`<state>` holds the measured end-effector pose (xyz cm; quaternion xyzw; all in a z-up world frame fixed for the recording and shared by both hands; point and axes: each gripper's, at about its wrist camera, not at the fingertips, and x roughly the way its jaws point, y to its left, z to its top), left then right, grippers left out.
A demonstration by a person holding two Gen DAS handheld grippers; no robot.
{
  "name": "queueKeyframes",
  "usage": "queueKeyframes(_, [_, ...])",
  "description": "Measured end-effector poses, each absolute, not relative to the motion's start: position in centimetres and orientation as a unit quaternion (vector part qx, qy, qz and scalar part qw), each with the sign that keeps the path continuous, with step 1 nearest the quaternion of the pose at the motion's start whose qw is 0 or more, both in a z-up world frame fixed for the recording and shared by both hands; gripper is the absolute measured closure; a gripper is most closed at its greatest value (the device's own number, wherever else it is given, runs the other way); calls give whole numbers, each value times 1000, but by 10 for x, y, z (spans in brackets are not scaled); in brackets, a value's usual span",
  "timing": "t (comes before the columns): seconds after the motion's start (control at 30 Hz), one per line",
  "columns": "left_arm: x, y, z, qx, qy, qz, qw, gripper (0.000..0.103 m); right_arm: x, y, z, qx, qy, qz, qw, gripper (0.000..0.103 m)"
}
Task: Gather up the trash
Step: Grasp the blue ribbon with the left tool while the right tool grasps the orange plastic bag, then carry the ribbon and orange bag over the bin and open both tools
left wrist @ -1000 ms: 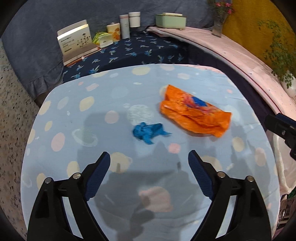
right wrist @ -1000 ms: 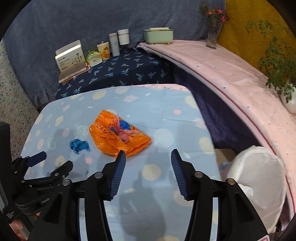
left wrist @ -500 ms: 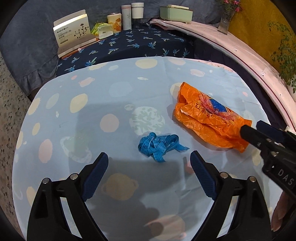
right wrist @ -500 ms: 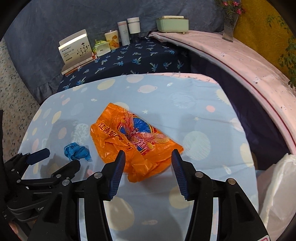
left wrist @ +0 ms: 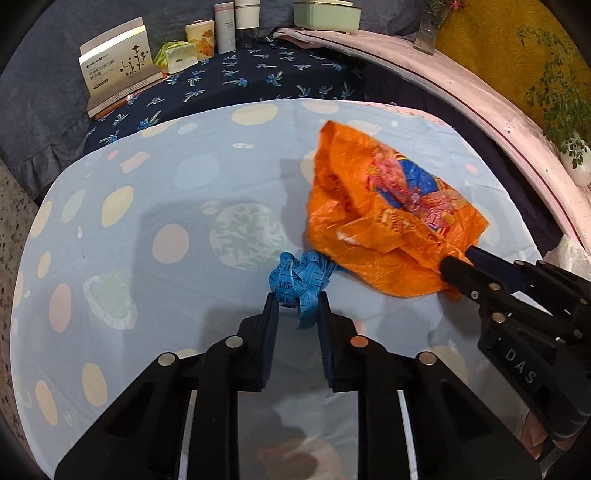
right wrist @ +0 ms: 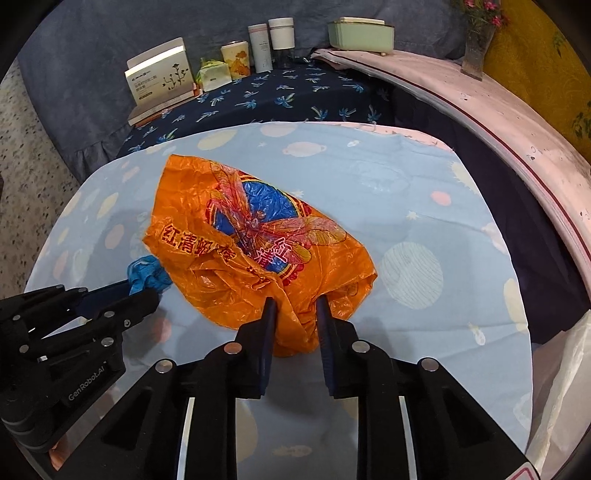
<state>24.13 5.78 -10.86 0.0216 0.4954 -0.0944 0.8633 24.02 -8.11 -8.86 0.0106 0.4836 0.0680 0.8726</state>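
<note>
Left wrist view: left gripper has its fingers pressed in on a wad of blue measuring tape, pinching it near the fingertips; a loose end of tape hangs down btwn the fingers. Tape sits over the table, which has a light blue cloth w/ pale spots. Just right of the tape, touching or overlapping its far edge, is the orange plastic bag, crumpled, w/ a blue & red print. Right gripper comes in from the right edge and its fingers are closed on the bag's near right corner.

Right wrist view: right gripper fingers are drawn close w/ a bunched fold of the bag caught btwn them; rest of the bag spreads away over the table, red dragonfly print facing up. Left gripper shows at left, tips clamped on the tape, right beside the bag's left edge. White bag at the right edge, past the table's rim.

Behind the table: dark blue patterned cloth w/ a box, a few jars and a green container at the back.
</note>
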Motion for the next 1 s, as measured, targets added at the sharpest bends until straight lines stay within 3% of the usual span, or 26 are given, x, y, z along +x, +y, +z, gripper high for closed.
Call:
queueKeyframes(0.43, [216,30,-71,23,469,-121,875,88,212,-126,-35,32,442,35,896,87])
queueKeyframes(1.0, [161,-76,-12,55,426,-202,880,89,138,-229,27,59,402,-58,912,87])
